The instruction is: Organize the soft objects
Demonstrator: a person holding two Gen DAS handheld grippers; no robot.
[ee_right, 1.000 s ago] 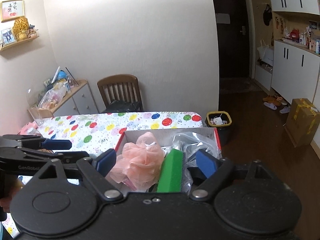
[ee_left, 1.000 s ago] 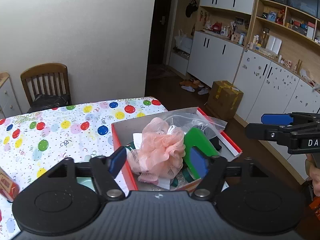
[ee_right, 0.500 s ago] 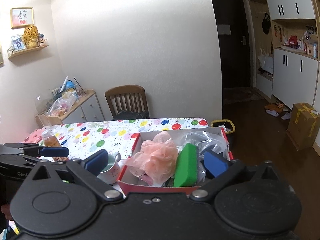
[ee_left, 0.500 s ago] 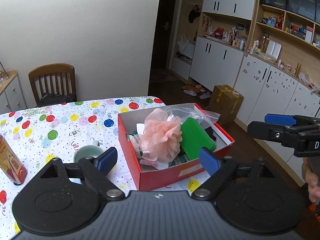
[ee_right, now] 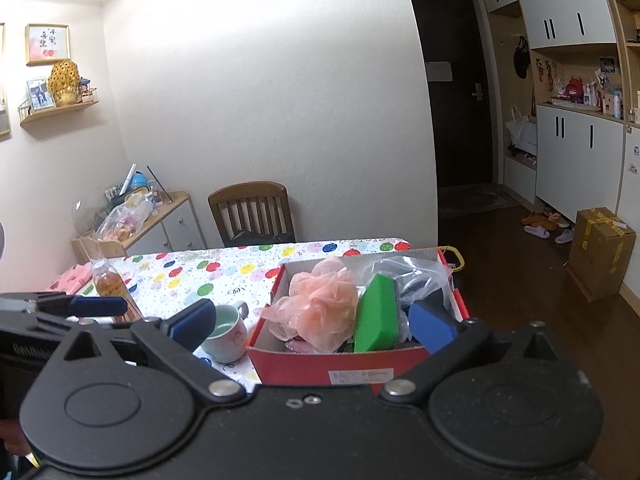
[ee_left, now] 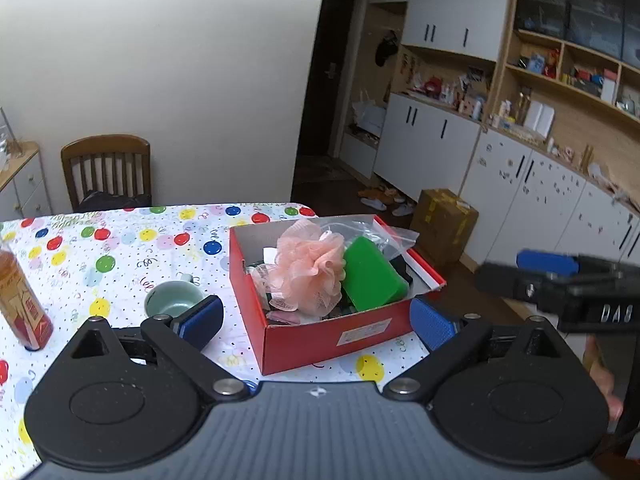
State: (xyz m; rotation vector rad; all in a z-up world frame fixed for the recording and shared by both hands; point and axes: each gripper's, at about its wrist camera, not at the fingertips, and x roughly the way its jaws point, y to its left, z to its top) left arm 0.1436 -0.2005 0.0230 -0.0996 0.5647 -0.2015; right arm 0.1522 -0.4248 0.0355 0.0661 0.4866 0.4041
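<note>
Over the table (ee_left: 120, 240), left gripper (ee_left: 316, 320) opening, right gripper (ee_right: 312, 320) wide, both empty.

Much of the red box's (ee_left: 328, 336) contents is hidden under the pink mesh sponge (ee_left: 310, 270) and the green block (ee_left: 370, 276); only dark scraps and a clear plastic bag (ee_left: 380, 234) are glimpsed, and what they are cannot be told. The label on the box front is too small to be read. The bottle (ee_left: 20, 300) is cut off by the left edge of the left wrist view. The mug (ee_right: 226, 334) is partly covered by a blue pad in both views. The near edge of the surface (ee_left: 120, 248) is masked by the gripper bodies. The shelf items are too small to be identified.
</note>
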